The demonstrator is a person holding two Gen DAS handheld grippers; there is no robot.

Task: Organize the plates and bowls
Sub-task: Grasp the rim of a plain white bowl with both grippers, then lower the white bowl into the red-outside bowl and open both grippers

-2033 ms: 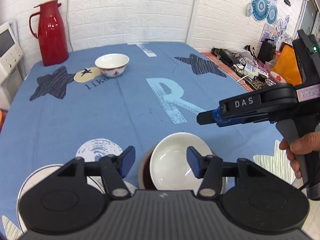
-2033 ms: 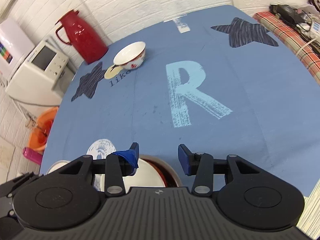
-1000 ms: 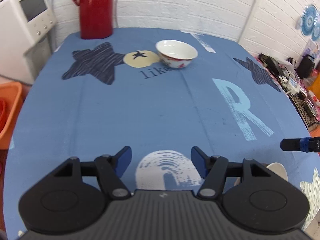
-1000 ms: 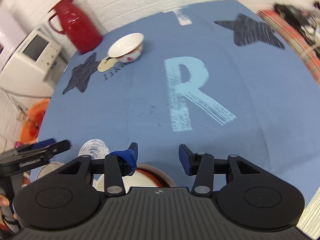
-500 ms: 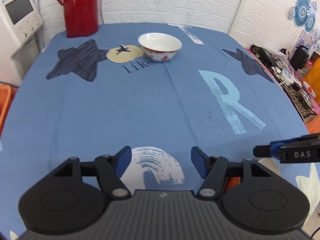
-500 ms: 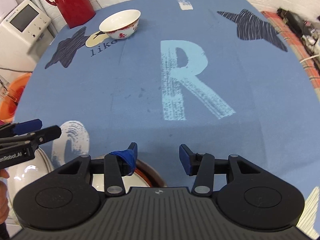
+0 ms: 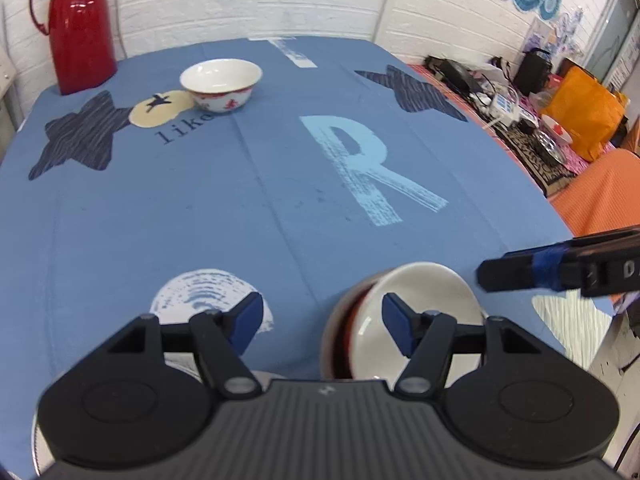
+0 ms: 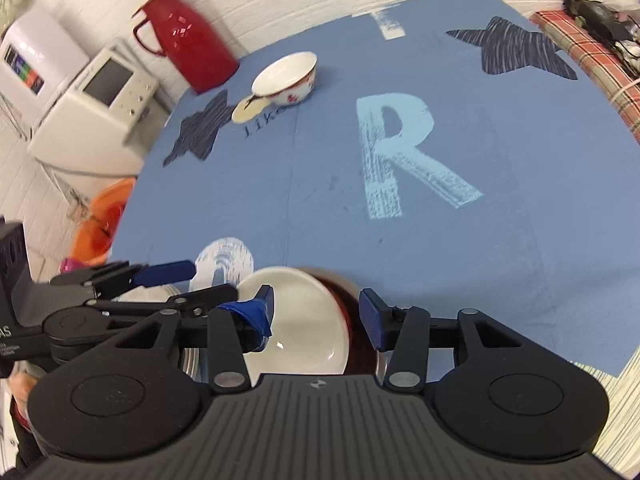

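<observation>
A white bowl (image 8: 298,322) sits nested in a red-brown bowl (image 8: 354,294) near the table's front edge. My right gripper (image 8: 317,316) hangs open just above them, its left finger over the white bowl's inside. The same nested bowls (image 7: 430,300) lie right of my open left gripper (image 7: 320,320), which holds nothing. A white plate (image 8: 146,295) lies left of the stack, mostly hidden by the left gripper. A white bowl with red marks (image 7: 221,82) stands far back on the blue tablecloth (image 7: 280,200).
A red thermos (image 7: 78,28) stands at the table's back left corner, with a white appliance (image 8: 100,96) beside the table. An orange basin (image 8: 102,222) sits on the floor to the left. Cluttered shelves and an orange bag (image 7: 580,120) are at the right.
My left gripper has swung right, so the nested bowls are back in its view. The right gripper has pulled back and turned slightly left over the bowls. Both stay open.
</observation>
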